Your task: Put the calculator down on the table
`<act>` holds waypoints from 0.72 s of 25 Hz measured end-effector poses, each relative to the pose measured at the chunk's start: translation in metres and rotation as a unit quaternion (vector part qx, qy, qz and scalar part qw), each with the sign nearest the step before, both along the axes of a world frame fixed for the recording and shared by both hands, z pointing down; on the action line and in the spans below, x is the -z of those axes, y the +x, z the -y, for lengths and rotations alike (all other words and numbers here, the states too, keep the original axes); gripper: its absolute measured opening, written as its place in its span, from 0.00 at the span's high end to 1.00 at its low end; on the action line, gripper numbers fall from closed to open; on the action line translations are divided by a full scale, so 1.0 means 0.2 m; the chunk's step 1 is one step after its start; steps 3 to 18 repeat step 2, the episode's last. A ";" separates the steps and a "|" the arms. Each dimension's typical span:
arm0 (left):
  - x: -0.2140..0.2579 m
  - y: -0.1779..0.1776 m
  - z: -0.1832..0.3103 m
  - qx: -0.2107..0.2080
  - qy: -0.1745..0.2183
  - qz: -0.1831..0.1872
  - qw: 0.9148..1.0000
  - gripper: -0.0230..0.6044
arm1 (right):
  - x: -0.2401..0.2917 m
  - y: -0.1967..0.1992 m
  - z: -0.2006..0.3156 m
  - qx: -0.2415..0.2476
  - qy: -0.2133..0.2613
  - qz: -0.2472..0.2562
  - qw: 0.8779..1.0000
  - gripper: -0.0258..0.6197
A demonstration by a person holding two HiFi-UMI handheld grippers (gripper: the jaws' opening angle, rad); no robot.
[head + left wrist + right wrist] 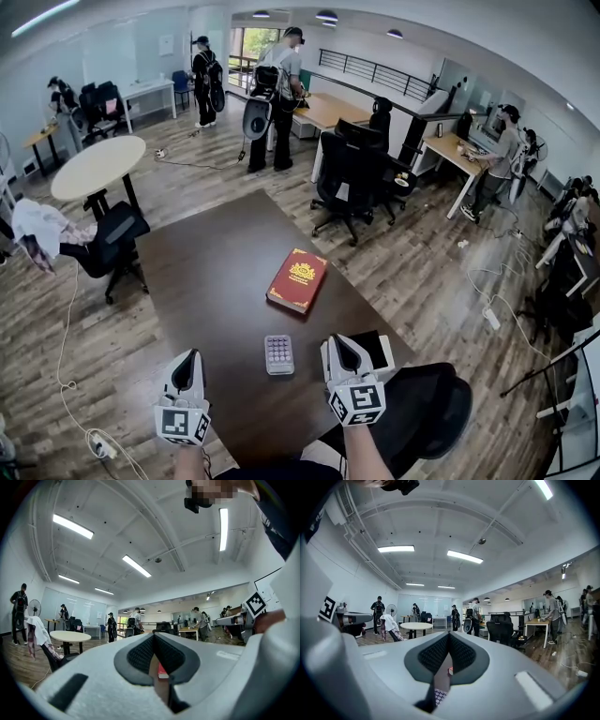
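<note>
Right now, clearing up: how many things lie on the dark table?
3: calculator nearest, red book beyond it, black flat item partly behind right gripper. It may hide more.

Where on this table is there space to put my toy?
The far half of the table, beyond the red book, is bare. So is the left side, beside the calculator. It's crowded near the right hand-held gripper, by the black flat thing.

red book (297, 279), round table (97, 166), black chair (349, 178)
</note>
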State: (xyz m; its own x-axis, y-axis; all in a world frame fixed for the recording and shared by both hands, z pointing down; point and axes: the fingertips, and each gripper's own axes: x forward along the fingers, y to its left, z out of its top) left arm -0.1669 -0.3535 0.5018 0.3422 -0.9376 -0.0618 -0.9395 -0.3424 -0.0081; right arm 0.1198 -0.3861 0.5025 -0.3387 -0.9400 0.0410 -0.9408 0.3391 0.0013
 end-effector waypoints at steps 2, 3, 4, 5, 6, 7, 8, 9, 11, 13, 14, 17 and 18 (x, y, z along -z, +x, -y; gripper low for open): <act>-0.01 0.01 0.00 -0.001 0.001 0.000 1.000 0.97 | -0.02 0.01 0.00 0.002 -0.003 -0.002 1.000 0.95; -0.01 0.01 0.00 -0.001 0.001 0.000 1.000 0.97 | -0.02 0.01 0.00 0.002 -0.003 -0.002 1.000 0.95; -0.01 0.01 0.00 -0.001 0.001 0.000 1.000 0.97 | -0.02 0.01 0.00 0.002 -0.003 -0.002 1.000 0.95; -0.01 0.01 0.00 -0.001 0.001 0.000 1.000 0.97 | -0.02 0.01 0.00 0.002 -0.003 -0.002 1.000 0.95; -0.01 0.01 0.00 -0.001 0.001 0.000 1.000 0.97 | -0.02 0.01 0.00 0.002 -0.003 -0.002 1.000 0.95; -0.01 0.01 0.00 -0.001 0.001 0.000 1.000 0.97 | -0.02 0.01 0.00 0.002 -0.003 -0.002 1.000 0.95; -0.01 0.01 0.00 -0.001 0.001 0.000 1.000 0.97 | -0.02 0.01 0.00 0.002 -0.003 -0.002 1.000 0.95; -0.01 0.01 0.00 -0.001 0.001 0.000 1.000 0.97 | -0.02 0.01 0.00 0.002 -0.003 -0.002 1.000 0.95; -0.01 0.01 0.00 -0.001 0.001 0.000 1.000 0.97 | -0.02 0.01 0.00 0.002 -0.003 -0.002 1.000 0.95; -0.01 0.01 0.00 -0.001 0.001 0.000 1.000 0.97 | -0.02 0.01 0.00 0.002 -0.003 -0.002 1.000 0.95; -0.01 0.01 0.00 -0.001 0.001 0.000 1.000 0.97 | -0.02 0.01 0.00 0.002 -0.003 -0.002 1.000 0.95; -0.01 0.01 0.00 -0.001 0.001 0.000 1.000 0.97 | -0.02 0.01 0.00 0.002 -0.003 -0.002 1.000 0.95; -0.01 0.01 0.00 -0.001 0.001 0.000 1.000 0.97 | -0.02 0.01 0.00 0.002 -0.003 -0.002 1.000 0.95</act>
